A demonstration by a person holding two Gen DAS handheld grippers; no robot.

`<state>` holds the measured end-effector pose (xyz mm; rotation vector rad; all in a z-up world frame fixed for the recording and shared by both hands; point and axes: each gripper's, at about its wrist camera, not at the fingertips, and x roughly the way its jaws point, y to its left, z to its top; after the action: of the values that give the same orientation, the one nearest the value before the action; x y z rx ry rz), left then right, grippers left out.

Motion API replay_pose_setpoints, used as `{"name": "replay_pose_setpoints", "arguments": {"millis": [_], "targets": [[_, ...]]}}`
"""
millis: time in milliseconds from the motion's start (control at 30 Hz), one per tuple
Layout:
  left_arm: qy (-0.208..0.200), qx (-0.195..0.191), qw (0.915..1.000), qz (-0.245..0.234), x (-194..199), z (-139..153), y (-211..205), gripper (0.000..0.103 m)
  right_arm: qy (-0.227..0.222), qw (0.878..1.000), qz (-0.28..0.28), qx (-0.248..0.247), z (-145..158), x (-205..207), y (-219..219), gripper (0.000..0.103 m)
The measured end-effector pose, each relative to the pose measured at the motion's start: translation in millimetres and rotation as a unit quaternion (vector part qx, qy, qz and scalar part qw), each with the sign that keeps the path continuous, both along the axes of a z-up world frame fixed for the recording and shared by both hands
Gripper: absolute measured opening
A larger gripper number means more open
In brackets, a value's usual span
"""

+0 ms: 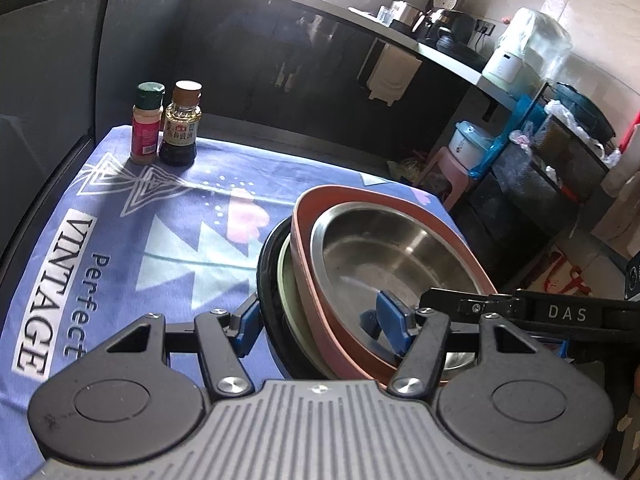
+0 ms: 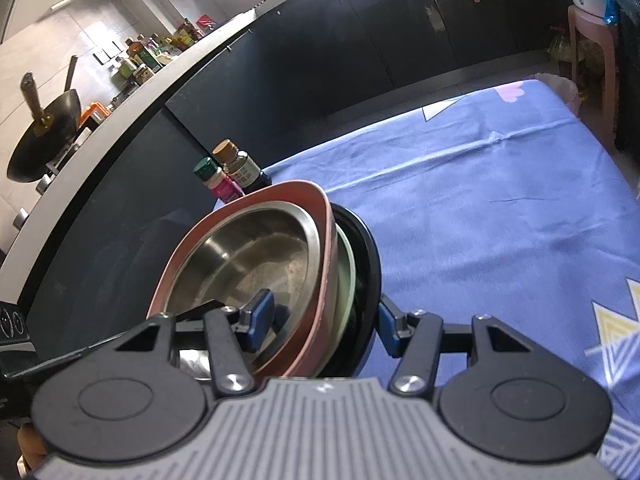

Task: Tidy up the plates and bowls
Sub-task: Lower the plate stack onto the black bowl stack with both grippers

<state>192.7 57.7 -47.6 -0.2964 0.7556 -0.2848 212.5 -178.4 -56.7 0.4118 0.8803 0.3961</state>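
Gripping a nested stack of dishes from two sides, both tools share the load. The left gripper (image 1: 320,326) has one blue pad (image 1: 394,330) inside the round stainless-steel bowl (image 1: 396,256) and the other pad outside the stack's left edge, so it is clamped across every rim at once. The right gripper (image 2: 320,322) mirrors this on the stack's right edge.

Stack order, top down: steel bowl, then a salmon-pink rounded-square plastic dish (image 1: 308,240), then a pale green plate (image 1: 289,292), then a black round plate (image 1: 267,276) at the bottom. Nesting by size keeps the pieces from sliding against each other.

Position: the stack appears lifted off the blue-violet printed tablecloth (image 1: 120,240), at the near right part of the table, though contact underneath is hidden. It tilts in both views; part of that may be the lens.

Two bottles stand touching at the far left corner, well apart from the stack: a green-capped spice jar (image 1: 146,124) and a brown-capped dark sauce bottle (image 1: 180,124).

Judgement: the opposed pinch probably guards against tipping of a stack too wide for one tool. Risk: the steel bowl could slide if the tilt grows.
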Motion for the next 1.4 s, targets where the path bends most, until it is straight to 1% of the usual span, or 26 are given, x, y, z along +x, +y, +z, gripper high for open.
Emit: {"name": "replay_pose_setpoints", "arguments": {"millis": [133, 267, 667, 900, 1067, 1400], "targets": [[0.005, -0.001, 1.0000, 0.003, 17.2, -3.5, 2.9, 0.058, 0.001, 1.000, 0.002, 0.001, -3.7, 15.9, 0.5, 0.053], [0.005, 0.006, 0.9999, 0.008, 29.3, -6.2, 3.3, 0.058, 0.003, 1.000, 0.004, 0.001, -8.0, 28.0, 2.5, 0.053], [0.036, 0.006, 0.9993, 0.007, 64.2, -28.6, 5.6, 0.058, 0.019, 1.000, 0.001, -0.002, -31.1, 54.0, 4.5, 0.053], [0.038, 0.001, 0.9992, 0.009, 68.6, -35.0, 8.2, 0.058, 0.016, 1.000, 0.005, -0.003, -35.0, 55.6, 4.1, 0.053], [0.039, 0.008, 0.9991, 0.013, 69.1, -37.2, 7.7, 0.058, 0.025, 1.000, 0.007, 0.004, -39.8, 57.1, 2.5, 0.053], [0.046, -0.007, 0.9988, 0.017, 69.6, -39.7, 12.2, 0.060, 0.022, 1.000, 0.008, 0.003, -39.7, 56.9, 3.6, 0.054]]}}
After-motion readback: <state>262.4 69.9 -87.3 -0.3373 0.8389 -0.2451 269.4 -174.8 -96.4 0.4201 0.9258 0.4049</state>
